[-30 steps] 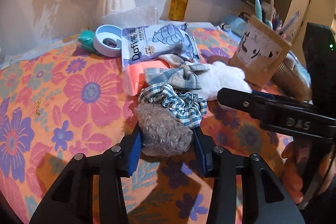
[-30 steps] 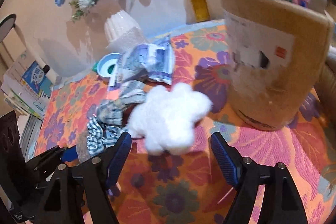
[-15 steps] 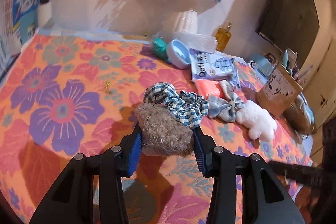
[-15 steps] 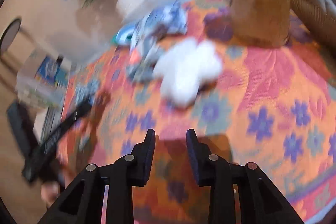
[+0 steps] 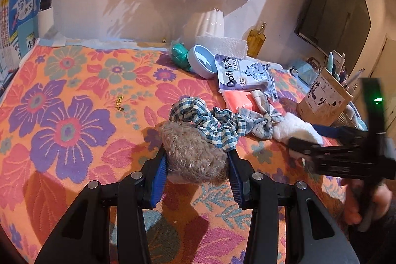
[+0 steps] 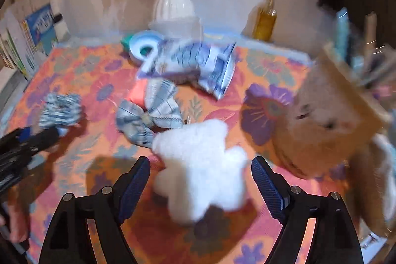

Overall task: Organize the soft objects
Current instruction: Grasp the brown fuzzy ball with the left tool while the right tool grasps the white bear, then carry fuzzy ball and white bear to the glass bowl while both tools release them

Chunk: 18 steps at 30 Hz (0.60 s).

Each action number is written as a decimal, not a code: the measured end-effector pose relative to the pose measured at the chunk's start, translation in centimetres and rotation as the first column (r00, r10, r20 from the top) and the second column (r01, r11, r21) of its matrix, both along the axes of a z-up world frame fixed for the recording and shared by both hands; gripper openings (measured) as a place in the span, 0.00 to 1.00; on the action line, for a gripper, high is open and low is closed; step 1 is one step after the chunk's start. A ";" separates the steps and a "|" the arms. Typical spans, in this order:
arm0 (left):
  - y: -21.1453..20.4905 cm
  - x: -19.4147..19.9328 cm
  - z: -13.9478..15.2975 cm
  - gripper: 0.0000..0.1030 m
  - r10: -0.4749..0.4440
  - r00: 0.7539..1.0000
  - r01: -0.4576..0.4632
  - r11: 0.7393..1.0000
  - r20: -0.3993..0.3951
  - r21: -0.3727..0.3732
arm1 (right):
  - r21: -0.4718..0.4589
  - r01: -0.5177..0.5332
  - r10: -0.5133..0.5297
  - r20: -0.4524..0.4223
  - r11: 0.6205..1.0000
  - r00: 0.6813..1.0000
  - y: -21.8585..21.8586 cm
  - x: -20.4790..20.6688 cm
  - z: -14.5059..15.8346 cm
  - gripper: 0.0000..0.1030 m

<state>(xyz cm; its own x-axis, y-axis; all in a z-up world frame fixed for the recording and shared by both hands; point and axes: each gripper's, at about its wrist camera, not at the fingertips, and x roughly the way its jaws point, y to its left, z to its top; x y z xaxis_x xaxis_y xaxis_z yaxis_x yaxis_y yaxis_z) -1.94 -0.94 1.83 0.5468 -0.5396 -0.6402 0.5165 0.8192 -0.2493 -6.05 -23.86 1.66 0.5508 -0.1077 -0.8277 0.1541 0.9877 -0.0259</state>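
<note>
The counter, under a flowered cloth, has its clutter gathered on the far right; its near left is bare apart from a small gold chain.

The white plush lies loose on the cloth, near the right side beside the cardboard pen box. The right hand-held gripper straddles it with jaws wide; they have just been opening, and the pads do not touch the plush, so it is not yet taken.

The brown plush is gripped by the left hand-held gripper, pads pressing its sides, near the middle of the counter.

A checked scrunchie touches the brown plush on its far side, and a plaid bow lies just right of it.

By my judgement, sorting has barely begun: one item is in hand and three remain, with no clear destination in view.
</note>
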 end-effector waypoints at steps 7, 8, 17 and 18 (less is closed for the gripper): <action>-0.4 0.3 -0.3 0.40 0.011 1.000 -0.011 1.000 -0.008 0.029 | 0.047 0.045 -0.047 0.049 0.998 0.998 -0.7 -0.8 -1.0 0.56; -0.5 0.3 -0.3 0.40 0.014 1.000 -0.013 0.999 -0.009 0.036 | 0.047 0.050 -0.052 0.048 0.998 0.997 -0.8 -1.1 -1.0 0.56; -1.0 -0.1 -0.3 0.40 0.006 1.000 -0.006 0.998 0.011 0.069 | 0.095 0.101 -0.105 0.046 0.990 0.993 -0.7 -5.7 -0.4 0.56; -1.1 -0.2 -0.3 0.40 0.004 1.000 -0.005 0.997 0.014 0.076 | 0.100 0.109 -0.115 0.047 0.989 0.992 -0.9 -6.3 -0.4 0.56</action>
